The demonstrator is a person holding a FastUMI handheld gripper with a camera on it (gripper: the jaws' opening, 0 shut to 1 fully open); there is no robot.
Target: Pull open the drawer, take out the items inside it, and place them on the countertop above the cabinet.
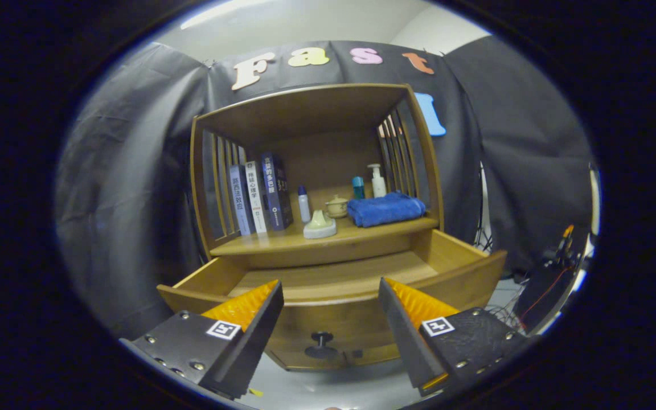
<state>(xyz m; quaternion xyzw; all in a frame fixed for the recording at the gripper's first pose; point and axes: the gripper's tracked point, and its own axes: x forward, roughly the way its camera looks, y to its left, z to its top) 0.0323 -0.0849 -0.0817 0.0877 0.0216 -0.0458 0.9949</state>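
Note:
The wooden cabinet's drawer (464,267) is pulled out toward me, and the part of its bare wooden floor that I can see holds nothing. Its dark round knob (320,344) sits low on the drawer front, between my fingers. My gripper (331,296) stands open in front of the drawer, nothing between the fingers. On the countertop (282,242) above the drawer lie a folded blue towel (386,208), a pale green holder (320,226), a small lidded pot (337,206), a white bottle with a blue cap (303,204), a teal bottle (358,187) and a pump bottle (377,180).
Three upright books (259,196) stand at the countertop's left end against the slatted side. The cabinet has a wooden roof (305,108) over the countertop. Black cloth hangs behind and beside it. Cables and equipment (556,262) sit to the right of the drawer.

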